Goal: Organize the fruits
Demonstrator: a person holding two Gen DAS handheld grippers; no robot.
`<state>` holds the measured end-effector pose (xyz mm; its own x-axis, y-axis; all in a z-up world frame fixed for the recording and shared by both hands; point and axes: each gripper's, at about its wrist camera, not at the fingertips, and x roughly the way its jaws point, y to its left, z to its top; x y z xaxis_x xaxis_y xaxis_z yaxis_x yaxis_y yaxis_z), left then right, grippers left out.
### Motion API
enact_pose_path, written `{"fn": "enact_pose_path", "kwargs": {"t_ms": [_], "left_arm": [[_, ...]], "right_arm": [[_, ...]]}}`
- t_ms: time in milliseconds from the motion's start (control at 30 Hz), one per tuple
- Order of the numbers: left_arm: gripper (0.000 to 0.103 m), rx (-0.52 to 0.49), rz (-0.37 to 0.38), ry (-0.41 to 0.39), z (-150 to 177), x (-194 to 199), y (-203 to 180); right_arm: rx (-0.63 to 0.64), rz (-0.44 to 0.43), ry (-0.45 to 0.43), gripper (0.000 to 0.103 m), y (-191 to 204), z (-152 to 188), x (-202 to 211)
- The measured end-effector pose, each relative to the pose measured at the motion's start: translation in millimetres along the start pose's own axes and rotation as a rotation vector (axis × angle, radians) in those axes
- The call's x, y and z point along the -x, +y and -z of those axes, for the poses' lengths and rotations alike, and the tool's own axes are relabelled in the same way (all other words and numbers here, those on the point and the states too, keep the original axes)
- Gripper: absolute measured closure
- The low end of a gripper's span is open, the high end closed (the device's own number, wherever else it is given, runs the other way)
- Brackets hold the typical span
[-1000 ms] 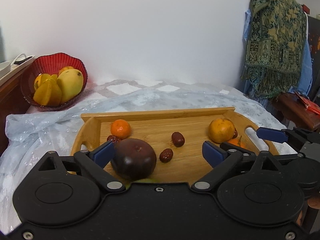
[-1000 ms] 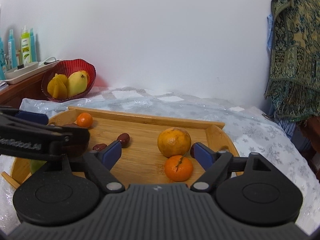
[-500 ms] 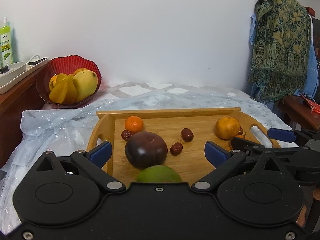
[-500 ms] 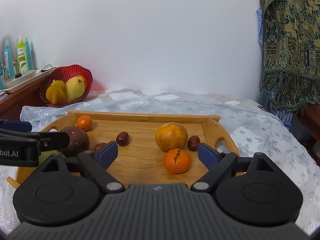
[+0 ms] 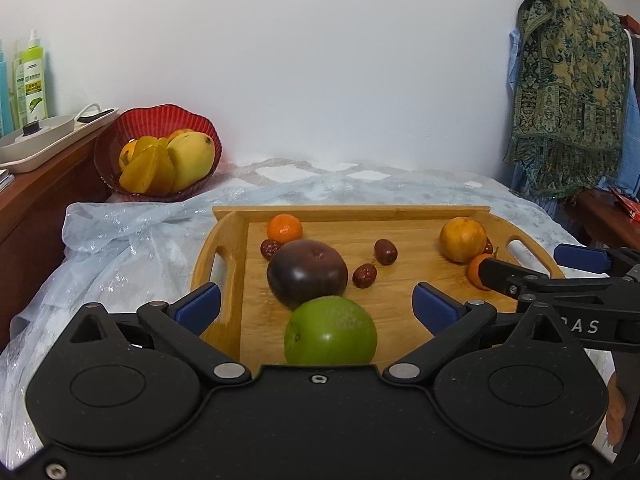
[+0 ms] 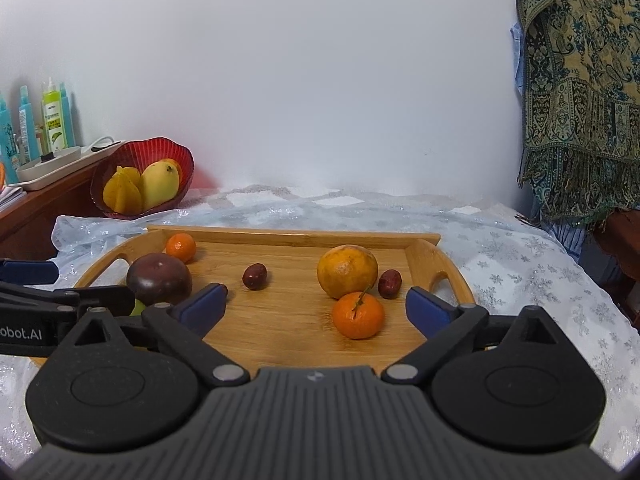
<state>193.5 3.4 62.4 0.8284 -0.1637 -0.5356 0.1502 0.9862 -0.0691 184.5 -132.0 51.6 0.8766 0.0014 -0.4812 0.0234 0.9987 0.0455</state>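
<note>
Left tongs point(image 5: 316, 306) astride green fruit point(image 5: 330, 330)

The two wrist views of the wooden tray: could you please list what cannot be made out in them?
- Green fruit: underside cut off by the left gripper body in the left view; mostly hidden behind that gripper in the right view.
- Date: nearly hidden behind the large orange, left view.
- Red bowl: fruit beneath the mango hidden, both views.
- Bottle labels: too small to read.
</note>
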Motion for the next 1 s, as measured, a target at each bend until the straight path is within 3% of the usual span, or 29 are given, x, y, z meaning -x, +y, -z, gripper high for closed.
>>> {"fn": "enact_pose_path", "kwargs": {"t_ms": [1000], "left_arm": [[0.001,0.049,-0.034,0.034,48,26,2]], "right_arm": [[-0.04,0.013,0.02,0.0,-5,36,29]]}}
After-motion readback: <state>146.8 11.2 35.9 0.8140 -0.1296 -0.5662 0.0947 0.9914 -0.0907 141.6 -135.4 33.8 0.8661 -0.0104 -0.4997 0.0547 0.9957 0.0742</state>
